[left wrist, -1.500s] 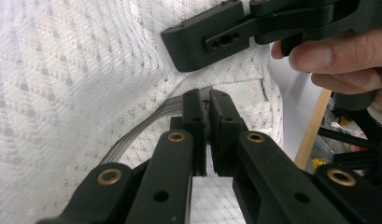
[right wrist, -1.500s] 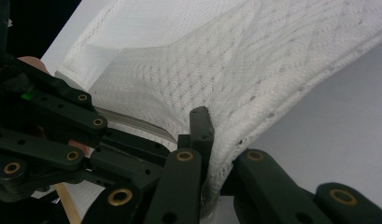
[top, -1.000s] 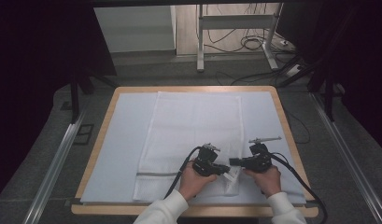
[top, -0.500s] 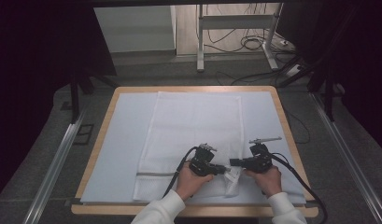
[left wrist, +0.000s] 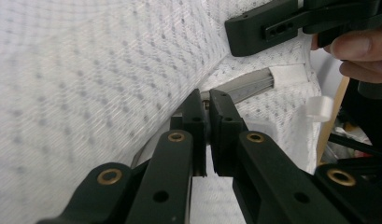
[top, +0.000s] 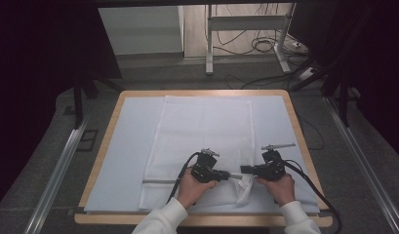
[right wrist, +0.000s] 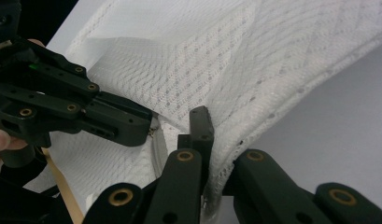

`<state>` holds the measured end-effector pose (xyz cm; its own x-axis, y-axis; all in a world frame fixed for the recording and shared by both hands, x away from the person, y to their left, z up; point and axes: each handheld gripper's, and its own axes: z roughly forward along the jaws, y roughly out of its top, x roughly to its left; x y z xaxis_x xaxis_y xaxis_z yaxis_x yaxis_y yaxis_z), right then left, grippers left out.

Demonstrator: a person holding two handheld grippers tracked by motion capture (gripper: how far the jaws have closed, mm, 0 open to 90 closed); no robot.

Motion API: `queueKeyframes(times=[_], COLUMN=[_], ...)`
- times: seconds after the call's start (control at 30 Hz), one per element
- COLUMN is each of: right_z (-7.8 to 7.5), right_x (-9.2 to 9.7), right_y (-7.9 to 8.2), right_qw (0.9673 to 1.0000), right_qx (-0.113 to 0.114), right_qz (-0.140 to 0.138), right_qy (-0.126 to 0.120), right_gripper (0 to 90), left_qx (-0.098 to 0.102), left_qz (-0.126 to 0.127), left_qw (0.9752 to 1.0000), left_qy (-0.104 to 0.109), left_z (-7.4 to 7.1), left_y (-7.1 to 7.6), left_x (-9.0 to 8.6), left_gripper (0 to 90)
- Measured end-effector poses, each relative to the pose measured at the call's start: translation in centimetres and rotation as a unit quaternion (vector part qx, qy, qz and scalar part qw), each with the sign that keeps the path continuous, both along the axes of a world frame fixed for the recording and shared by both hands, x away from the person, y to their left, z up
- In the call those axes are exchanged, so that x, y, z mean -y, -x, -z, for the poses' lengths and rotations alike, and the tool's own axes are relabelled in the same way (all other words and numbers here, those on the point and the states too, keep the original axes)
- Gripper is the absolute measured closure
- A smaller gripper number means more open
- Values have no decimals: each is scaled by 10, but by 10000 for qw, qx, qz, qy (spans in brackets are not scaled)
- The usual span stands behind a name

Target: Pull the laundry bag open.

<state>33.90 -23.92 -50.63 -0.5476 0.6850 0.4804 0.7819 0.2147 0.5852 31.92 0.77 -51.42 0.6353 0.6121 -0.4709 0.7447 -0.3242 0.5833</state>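
Observation:
A white mesh laundry bag (top: pixel 202 131) lies flat on a pale blue mat (top: pixel 133 146). Both grippers meet at its near right corner, tips facing each other. My left gripper (top: pixel 233 176) (left wrist: pixel 207 100) is shut on a small metal zipper pull at the end of the grey zipper track (left wrist: pixel 247 86). My right gripper (top: pixel 243 169) (right wrist: pixel 211 120) is shut on the bag's mesh edge, and the fabric drapes over one of its jaws. The corner of the bag is lifted and bunched between them.
The mat covers a wooden-rimmed table (top: pixel 211 219). Metal rails (top: pixel 60 170) run along both sides on the grey floor. A desk frame and cables (top: pixel 265 46) stand beyond the far edge. Each gripper's cable trails back toward the person.
My left gripper has edged slightly to the left along the bag's near edge. The right gripper has stayed where it was.

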Motion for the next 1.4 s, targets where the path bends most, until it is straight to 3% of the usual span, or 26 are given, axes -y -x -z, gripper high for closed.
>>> queueKeyframes(times=[0.87, 1.03, 1.4], right_z=[-1, -2, 1], right_x=[0, 2, 0], right_y=[3, 4, 4], right_qw=[9999, 9999, 9999], right_qx=[115, 146, 132], right_qz=[60, 77, 40], right_qy=[24, 15, 61], right_gripper=[885, 885, 885], left_qx=[-21, 67, 47], left_qz=[-67, -30, -85], left_qw=[9999, 10000, 10000], left_qy=[102, -16, 14], left_z=[4, 1, 3], left_y=[0, 0, 2], left_x=[-23, -28, -37], left_gripper=[868, 868, 867])
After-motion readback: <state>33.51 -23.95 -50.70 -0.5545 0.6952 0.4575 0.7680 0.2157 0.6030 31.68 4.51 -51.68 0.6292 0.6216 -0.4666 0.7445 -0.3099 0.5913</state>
